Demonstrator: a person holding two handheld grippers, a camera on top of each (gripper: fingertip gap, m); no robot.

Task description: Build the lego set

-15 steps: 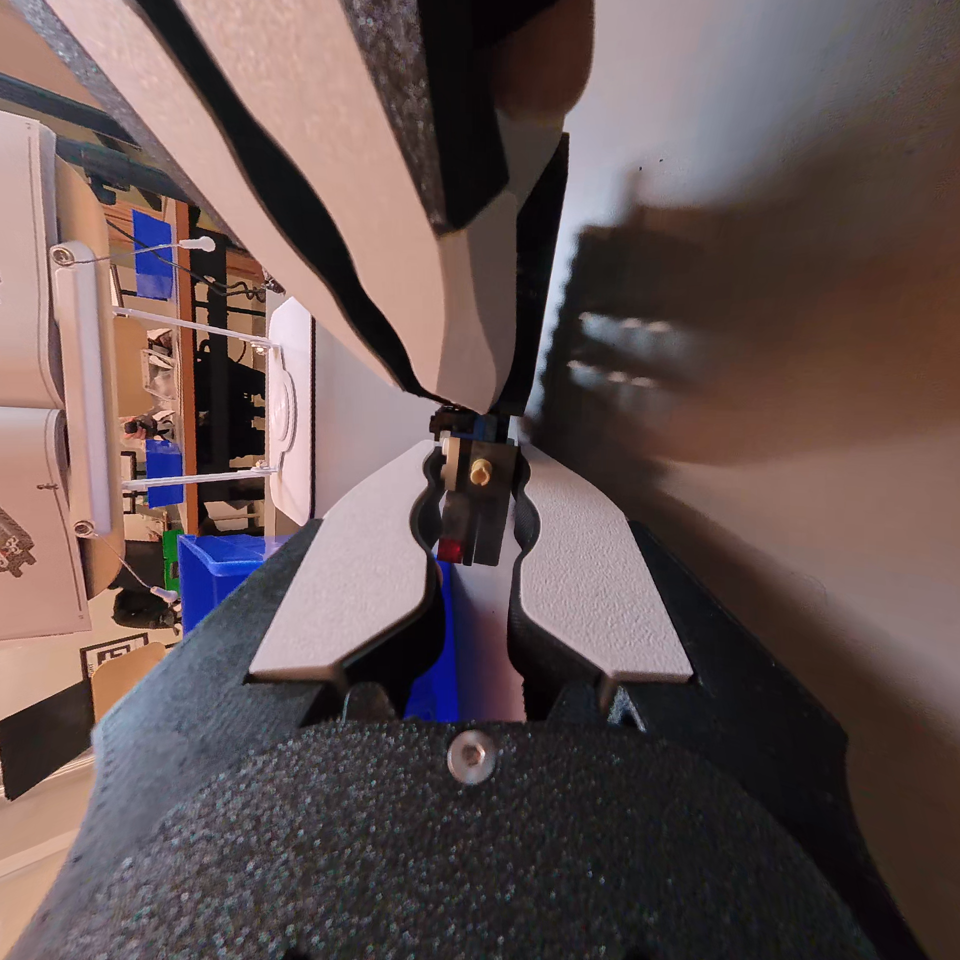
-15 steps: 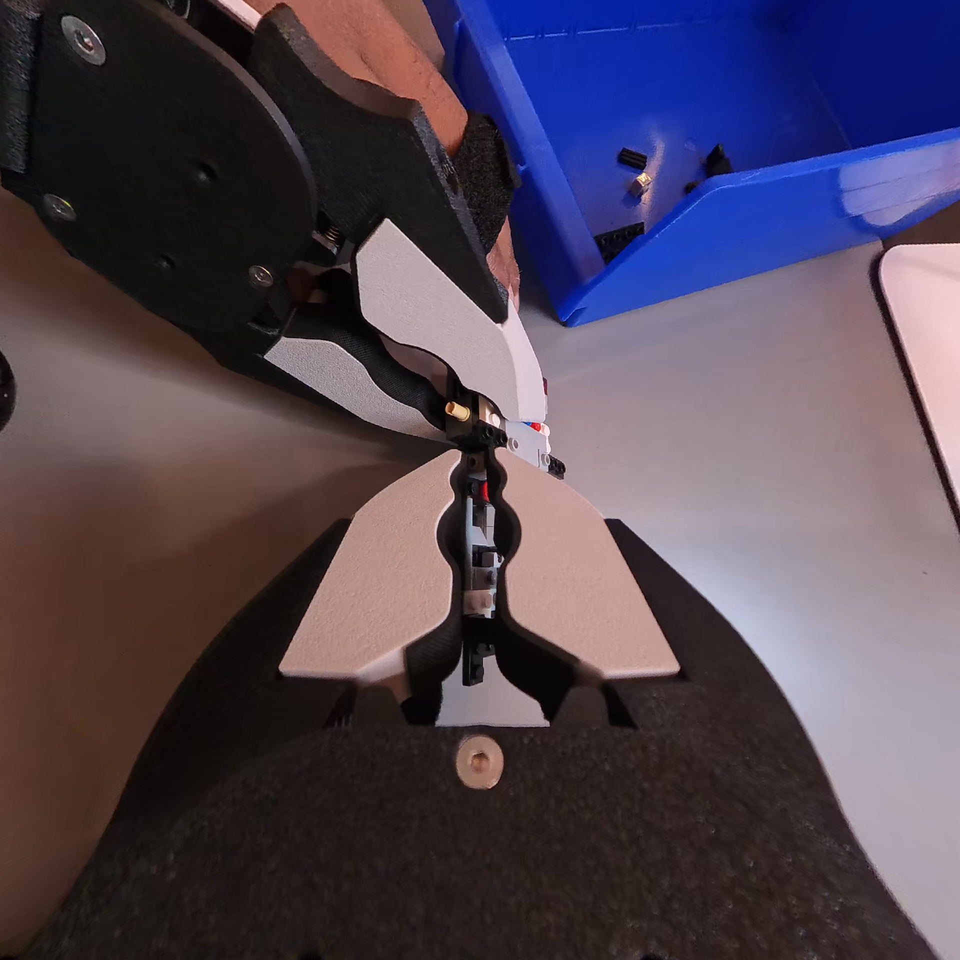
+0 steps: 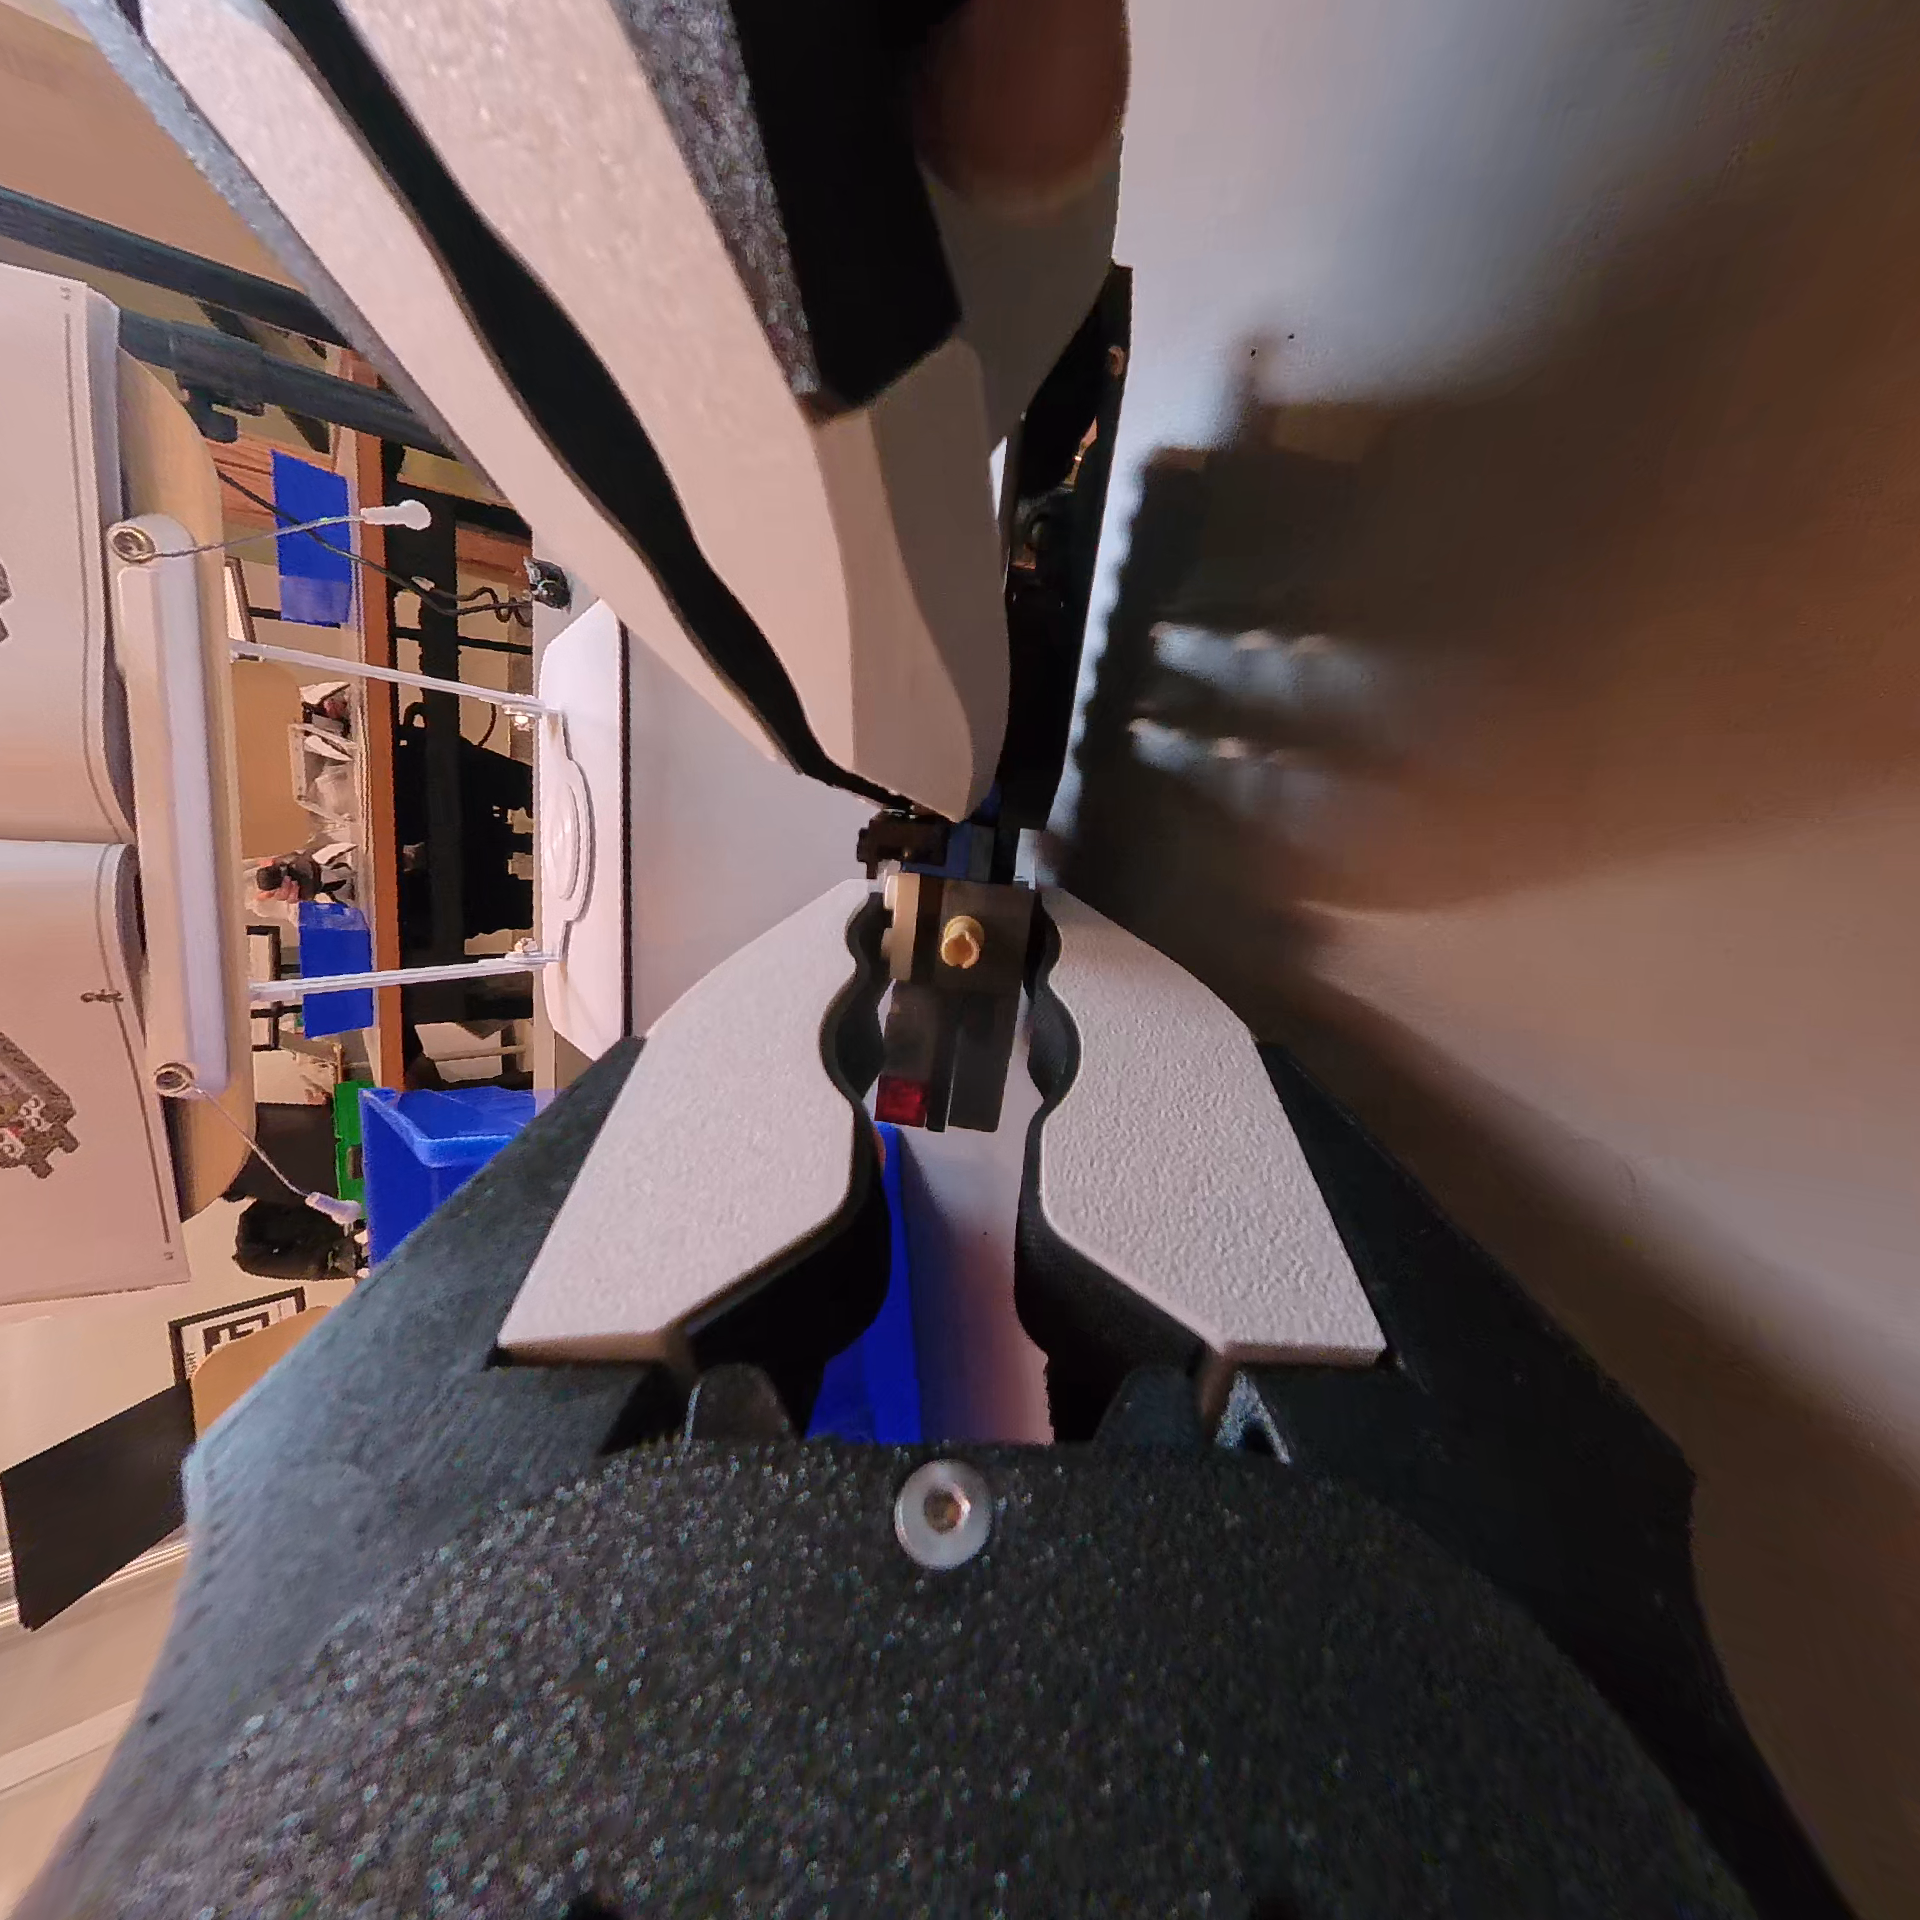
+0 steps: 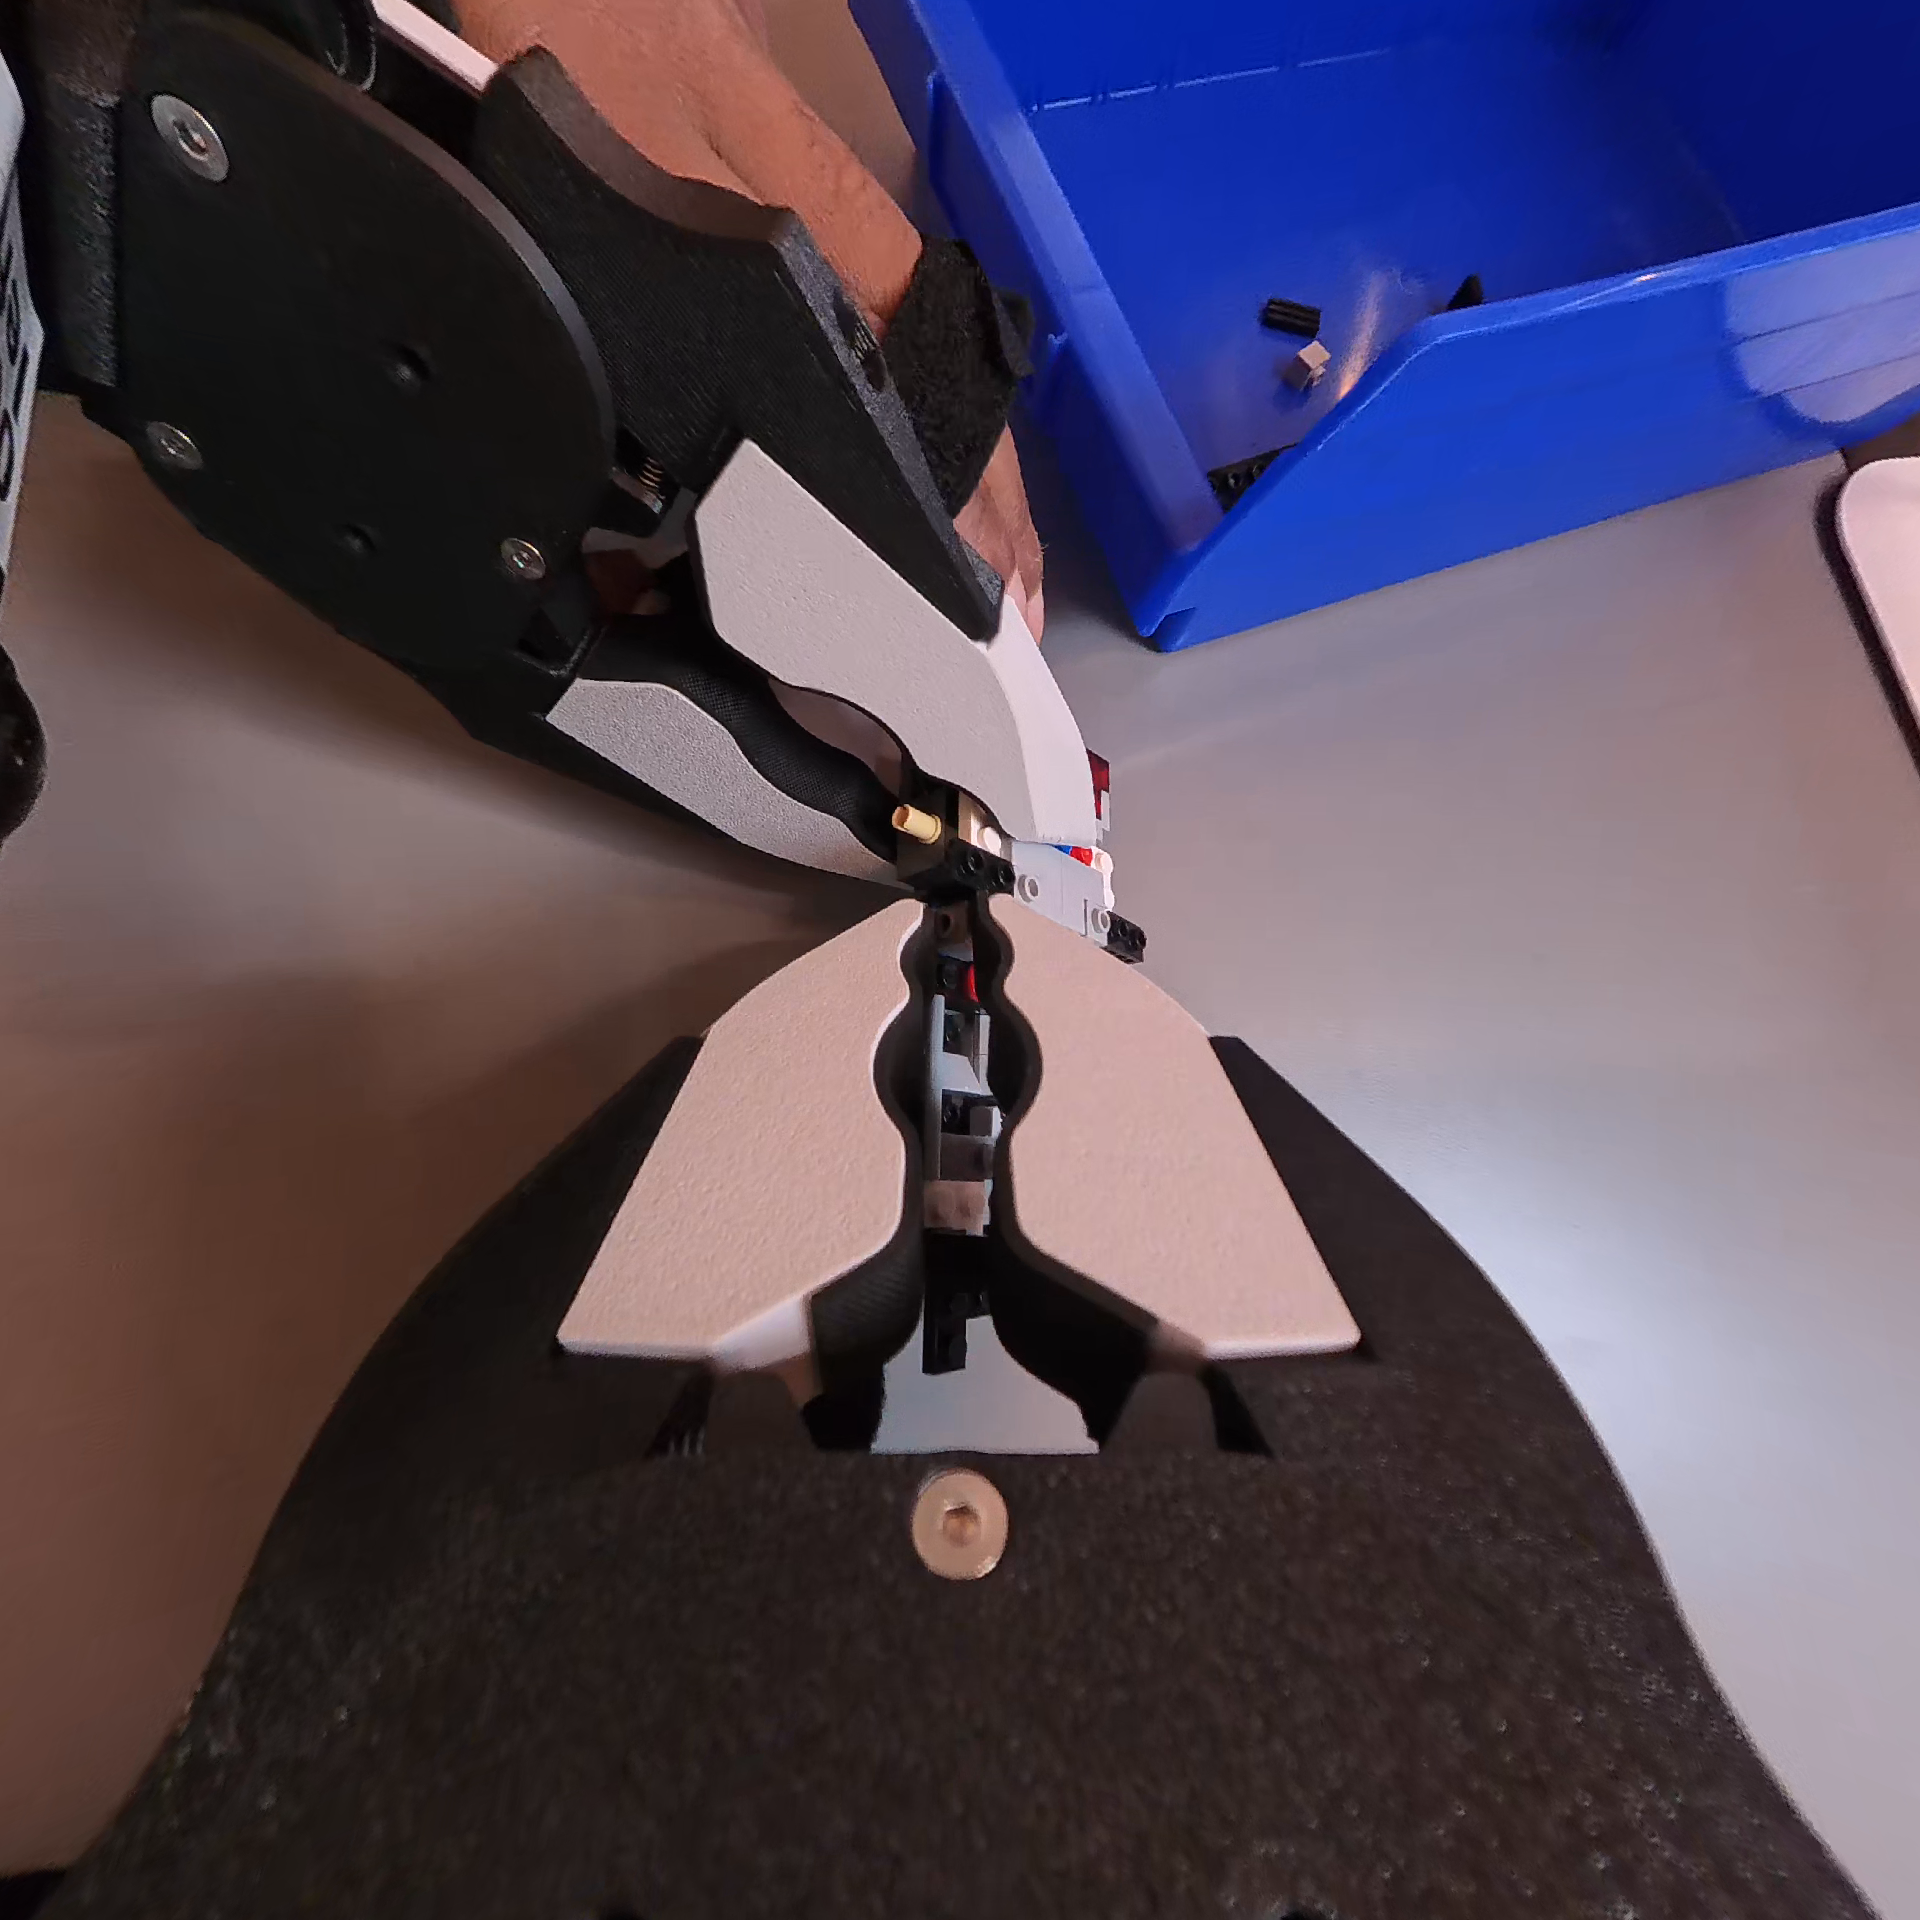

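Black-and-grey toy-brick assembly (image 4: 961, 1101) sits centre frame, above the counter (image 4: 1455, 935); my right hand-held gripper (image 4: 961, 935) and left hand-held gripper (image 3: 956, 914) both clamp it, ends opposed, bracing it.

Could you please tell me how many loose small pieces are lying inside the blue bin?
3 show in the blue bin: a black piece, a pale block just below it, and a dark piece by the front wall. More may be hidden behind that wall.

Both wrist cameras, close and seemingly opposed, share the brick model (image 4: 961, 1101).
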